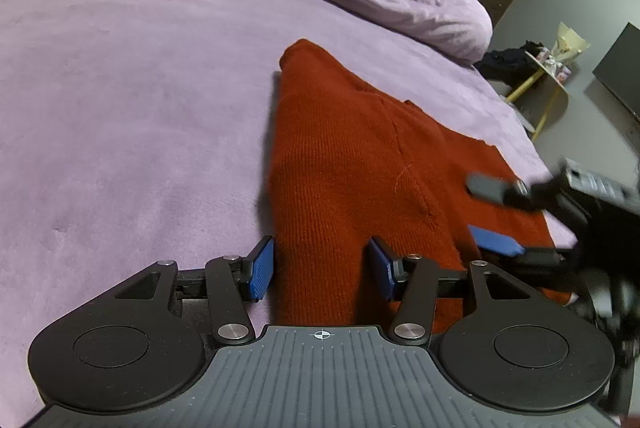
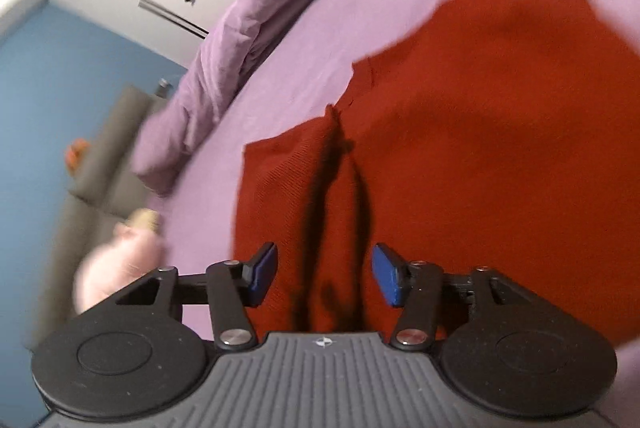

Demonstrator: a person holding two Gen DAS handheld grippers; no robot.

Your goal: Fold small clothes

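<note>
Left wrist: both claws (image 1: 322, 268) (image 1: 494, 216) open — red sweater (image 1: 360, 156) flat.

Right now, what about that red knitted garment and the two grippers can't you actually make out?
- Red knitted garment: near hem cut off behind the left gripper body, left wrist view; folded layers hide its type.
- Same garment: outline blurred, right wrist view; right edge cut off.
- Right gripper: motion-blurred, left wrist view; whether it touches the knit is unclear.

Soft, even indoor light. The right wrist view is smeared with motion blur toward 9 o'clock — thin dark shadows streak the rust-red knitted garment (image 2: 460, 156). Fisheye bending curves both views' edges.
</note>
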